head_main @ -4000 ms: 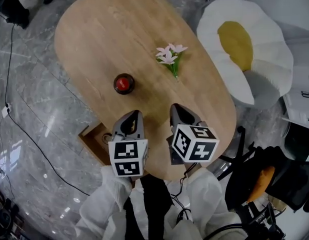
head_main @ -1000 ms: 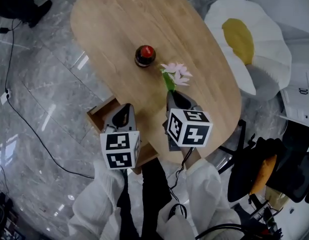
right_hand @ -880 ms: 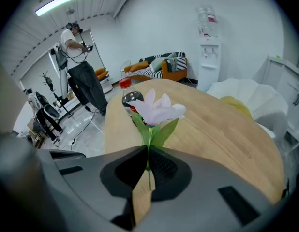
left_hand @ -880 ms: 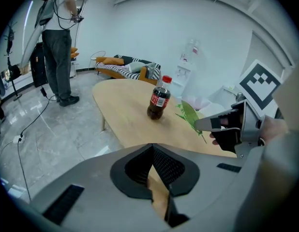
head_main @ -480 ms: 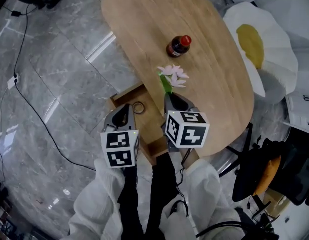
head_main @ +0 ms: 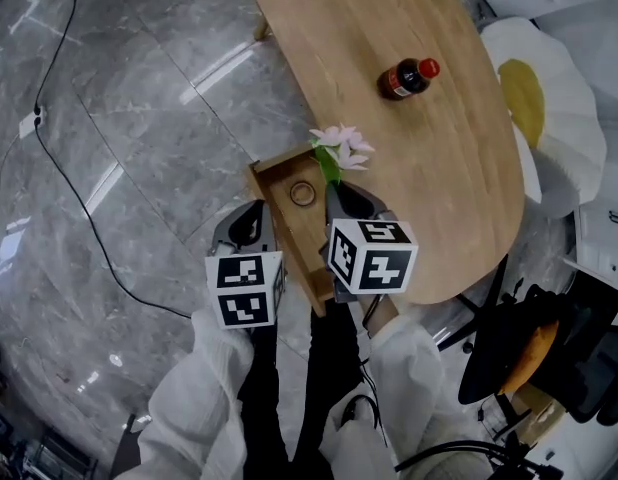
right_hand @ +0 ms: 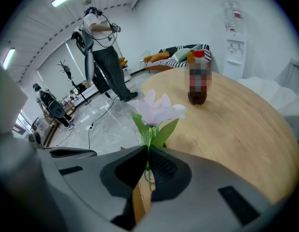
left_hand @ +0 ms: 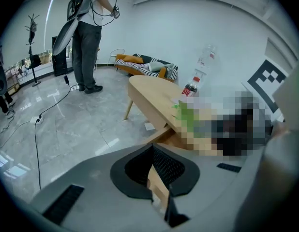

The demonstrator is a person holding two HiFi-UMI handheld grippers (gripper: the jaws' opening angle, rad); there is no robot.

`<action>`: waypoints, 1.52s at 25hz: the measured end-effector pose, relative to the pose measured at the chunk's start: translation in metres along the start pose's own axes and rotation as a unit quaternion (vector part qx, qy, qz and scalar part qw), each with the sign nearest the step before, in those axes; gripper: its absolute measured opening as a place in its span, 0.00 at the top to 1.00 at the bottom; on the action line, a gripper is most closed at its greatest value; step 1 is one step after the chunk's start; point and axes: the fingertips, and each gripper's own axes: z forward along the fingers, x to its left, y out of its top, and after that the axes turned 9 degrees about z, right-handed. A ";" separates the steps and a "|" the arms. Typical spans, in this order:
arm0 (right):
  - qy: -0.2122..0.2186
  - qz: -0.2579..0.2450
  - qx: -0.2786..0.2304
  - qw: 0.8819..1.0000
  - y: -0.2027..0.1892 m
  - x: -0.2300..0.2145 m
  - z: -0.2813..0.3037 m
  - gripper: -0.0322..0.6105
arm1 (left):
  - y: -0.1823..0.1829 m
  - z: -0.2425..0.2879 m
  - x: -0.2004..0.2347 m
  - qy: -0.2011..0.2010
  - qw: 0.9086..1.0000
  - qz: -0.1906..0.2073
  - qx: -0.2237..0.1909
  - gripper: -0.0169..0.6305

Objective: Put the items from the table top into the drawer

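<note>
My right gripper is shut on the green stem of a pink artificial flower. The flower hangs over the table-side edge of an open wooden drawer that sticks out from the oval wooden table. A small ring lies inside the drawer. My left gripper is shut and holds nothing, just left of the drawer, above the floor. A dark bottle with a red cap stands upright further along the table.
A white and yellow egg-shaped cushion lies beyond the table's right side. A black chair stands at lower right. A cable runs over the grey marble floor. A person stands in the background.
Both grippers have moved off the table top to the drawer side. The flower, still gripped, has gone from over the table to over the drawer's edge. More of the drawer shows now.
</note>
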 end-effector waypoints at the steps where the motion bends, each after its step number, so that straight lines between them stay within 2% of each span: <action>1: 0.000 -0.001 0.003 1.000 -0.006 0.002 -0.001 0.84 | -0.005 -0.001 0.000 -0.001 1.000 -0.001 0.002 0.98; 6: 0.002 -0.014 0.029 0.999 -0.041 0.006 -0.009 0.84 | -0.028 0.000 -0.001 0.002 1.000 -0.015 0.010 0.98; 13: 0.011 -0.028 0.059 0.998 -0.093 -0.005 -0.018 0.84 | -0.058 0.001 -0.002 0.030 0.998 -0.052 0.018 0.98; 20: 0.020 -0.004 0.087 0.996 -0.129 -0.016 -0.018 0.84 | -0.080 -0.003 -0.020 0.030 0.998 -0.043 0.035 0.98; 30: 0.029 -0.034 0.097 0.994 -0.143 -0.014 -0.018 0.84 | -0.084 -0.005 -0.014 0.044 0.998 -0.045 0.031 0.98; 36: 0.028 -0.025 0.105 0.994 -0.148 -0.016 -0.015 0.83 | -0.085 -0.005 -0.010 0.044 0.997 -0.052 0.030 0.98; 38: 0.025 -0.020 0.105 0.994 -0.148 -0.018 -0.014 0.75 | -0.084 -0.003 -0.010 0.043 0.997 -0.050 0.030 0.98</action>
